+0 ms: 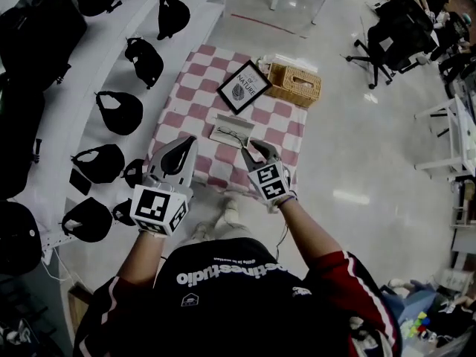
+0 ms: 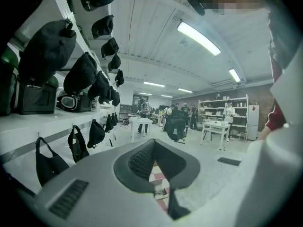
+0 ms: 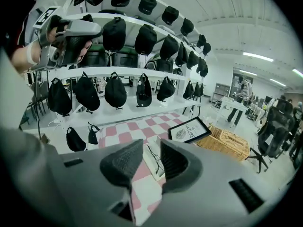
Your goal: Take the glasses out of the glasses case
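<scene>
Glasses [image 1: 233,134] in the open case [image 1: 221,126], at 11 o'clock of the released right gripper [image 1: 251,147], look light and fragile; hold the bridge. Left gripper [image 1: 186,144] is clenched, empty.

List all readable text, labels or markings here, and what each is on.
"NATURE": on the framed sign; the small line above it is too small to read.
"...studio": white print across the shirt, upside down in the head view; its first letters are unclear, and the small logo under it is unreadable.
Cubes on the grippers: square marker patterns only, no words.
</scene>
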Tool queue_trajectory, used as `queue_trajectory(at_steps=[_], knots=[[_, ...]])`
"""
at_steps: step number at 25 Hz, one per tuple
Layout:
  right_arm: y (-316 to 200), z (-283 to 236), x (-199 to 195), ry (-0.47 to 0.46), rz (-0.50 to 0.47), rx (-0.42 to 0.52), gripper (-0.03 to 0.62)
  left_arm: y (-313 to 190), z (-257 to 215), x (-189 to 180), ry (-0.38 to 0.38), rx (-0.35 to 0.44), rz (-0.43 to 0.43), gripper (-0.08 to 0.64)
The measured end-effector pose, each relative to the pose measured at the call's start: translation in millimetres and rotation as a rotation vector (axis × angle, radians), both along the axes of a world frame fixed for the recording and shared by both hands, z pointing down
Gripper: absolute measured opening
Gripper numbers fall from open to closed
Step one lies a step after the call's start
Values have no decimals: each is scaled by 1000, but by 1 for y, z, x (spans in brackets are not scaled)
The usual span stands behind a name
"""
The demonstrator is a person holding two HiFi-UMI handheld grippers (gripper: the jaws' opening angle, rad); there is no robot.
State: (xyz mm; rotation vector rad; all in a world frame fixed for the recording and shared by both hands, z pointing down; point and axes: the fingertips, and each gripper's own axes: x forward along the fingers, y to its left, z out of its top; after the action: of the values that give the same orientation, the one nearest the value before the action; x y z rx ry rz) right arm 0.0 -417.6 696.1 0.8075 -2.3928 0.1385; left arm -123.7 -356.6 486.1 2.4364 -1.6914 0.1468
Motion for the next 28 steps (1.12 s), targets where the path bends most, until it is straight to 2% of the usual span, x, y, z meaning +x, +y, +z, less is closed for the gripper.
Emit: queue_trajectory(at_steps=[14, 22, 28], knots=[[-36, 74, 1, 79, -90, -48, 110, -31, 27, -1, -5, -53, -106, 6], [-43, 120, -3, 130, -150, -118, 110, -30, 36, -9, -27, -68, -172, 6], [-47, 138, -13, 154, -185, -119, 110, -27, 43, -20, -33, -85, -211, 6]])
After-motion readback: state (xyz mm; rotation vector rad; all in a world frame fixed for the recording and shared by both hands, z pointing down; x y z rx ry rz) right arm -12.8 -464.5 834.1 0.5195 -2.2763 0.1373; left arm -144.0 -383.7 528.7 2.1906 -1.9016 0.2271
